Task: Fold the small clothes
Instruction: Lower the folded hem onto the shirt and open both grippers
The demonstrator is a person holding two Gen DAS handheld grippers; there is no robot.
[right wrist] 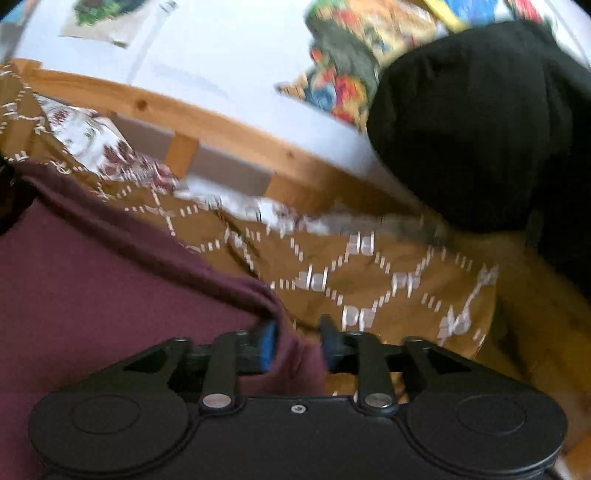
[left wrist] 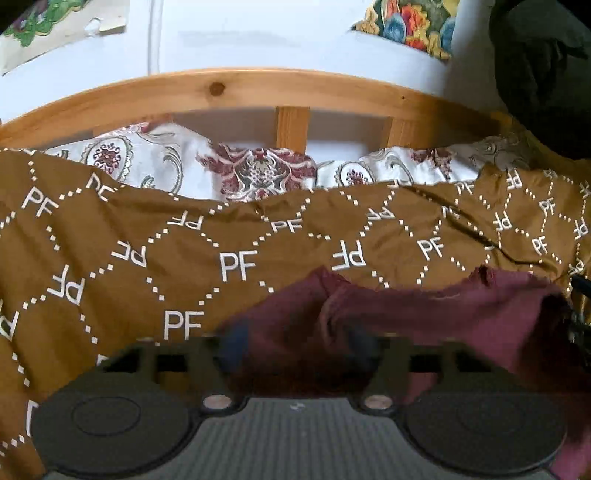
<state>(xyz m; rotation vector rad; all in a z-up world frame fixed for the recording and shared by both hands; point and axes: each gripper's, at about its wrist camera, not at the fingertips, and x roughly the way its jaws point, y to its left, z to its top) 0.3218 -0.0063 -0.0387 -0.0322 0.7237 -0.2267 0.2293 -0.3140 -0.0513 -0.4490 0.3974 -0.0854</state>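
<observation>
Your left gripper (left wrist: 295, 350) fills the bottom of the left wrist view, jaws spread wide, blurred, with the maroon garment (left wrist: 424, 325) bunched loosely between and beyond the fingers (left wrist: 231, 347); the pads aren't pressing on it. That cloth sits lower centre to lower right of the frame, on the brown PF-print bedspread (left wrist: 129, 251). Behind it, mid-frame, a paisley sheet (left wrist: 155, 158) and the pine bed rail (left wrist: 258, 88), white wall (left wrist: 240, 33) above, a dark bundle (left wrist: 543, 74) upper right. In the right wrist view your right gripper (right wrist: 297, 345) is bottom centre, jaws partly apart, a fold of the maroon garment (right wrist: 92, 277) running up between them; the blue pad (right wrist: 267, 345) on the left finger looks to touch the cloth, the other pad stands clear of it, so no clamp. Garment covers the lower left of that frame, over the bedspread (right wrist: 388, 280). Black bundle (right wrist: 472, 125) upper right, floral fabric (right wrist: 340, 88) beside it. View is motion-blurred.
</observation>
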